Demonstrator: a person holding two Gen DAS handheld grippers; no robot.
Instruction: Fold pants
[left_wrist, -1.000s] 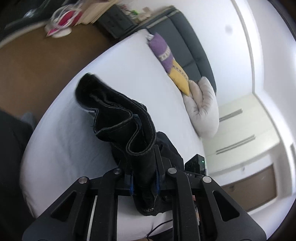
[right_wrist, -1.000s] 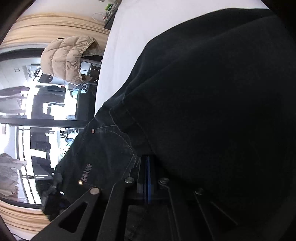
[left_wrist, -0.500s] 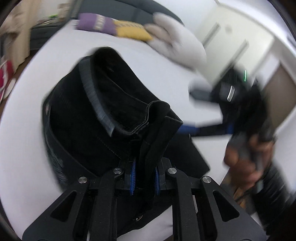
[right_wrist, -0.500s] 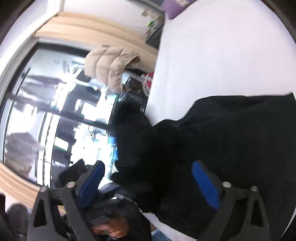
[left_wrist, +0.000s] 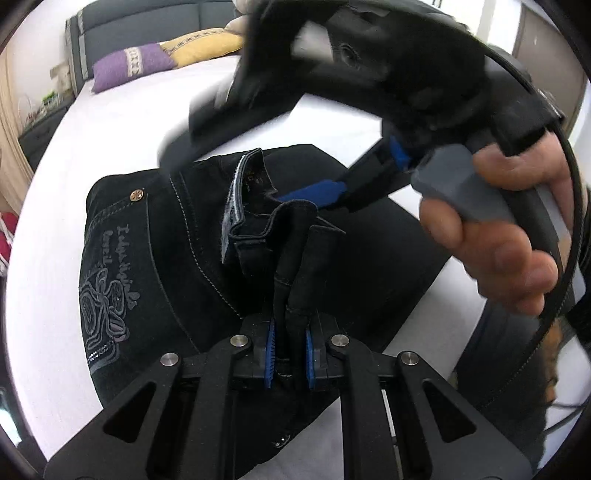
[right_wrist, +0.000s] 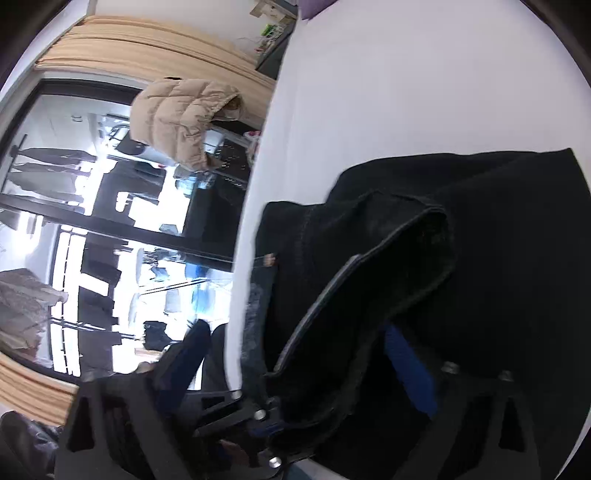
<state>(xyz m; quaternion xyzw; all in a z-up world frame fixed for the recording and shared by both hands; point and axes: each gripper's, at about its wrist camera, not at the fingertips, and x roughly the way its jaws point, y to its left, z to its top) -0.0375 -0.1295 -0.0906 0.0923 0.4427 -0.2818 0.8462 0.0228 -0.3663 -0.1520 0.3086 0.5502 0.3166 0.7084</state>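
The pants (left_wrist: 155, 266) lie bunched on the white bed (left_wrist: 74, 129), waist part flat to my left with a pocket showing, and a thick bundle of hem and seam rising up into my left gripper (left_wrist: 289, 363). My left fingers (left_wrist: 269, 354) are pressed in on that bundle, the blue pads tight against black denim on both sides. So I judge I am mid-fold: one end is lifted over the body of the garment and not yet laid down.

My right gripper (left_wrist: 325, 192) comes in from the upper right, held in my right hand (left_wrist: 491, 236). Its fingers stand spread; one blue pad reaches just beside the open cuff (left_wrist: 247, 206), touching or nearly touching the cloth, I cannot tell which. From the right wrist view the dark fabric fills the gap between the spread fingers, with one blue pad (right_wrist: 410, 369) showing under a fold, but nothing is pinched.

The next move, as I judge it, calls for the right fingers to close on the loose cuff edge level with my left grip, so that both corners travel together and the fold lands square. The risk is catching only one layer, since the cuff gapes.

As for writing: pale cursive script is embroidered on the pocket (left_wrist: 122, 258) above a flower motif, but I cannot read the words with confidence. A brass rivet (left_wrist: 137, 195) sits at the pocket corner. No other label is legible.
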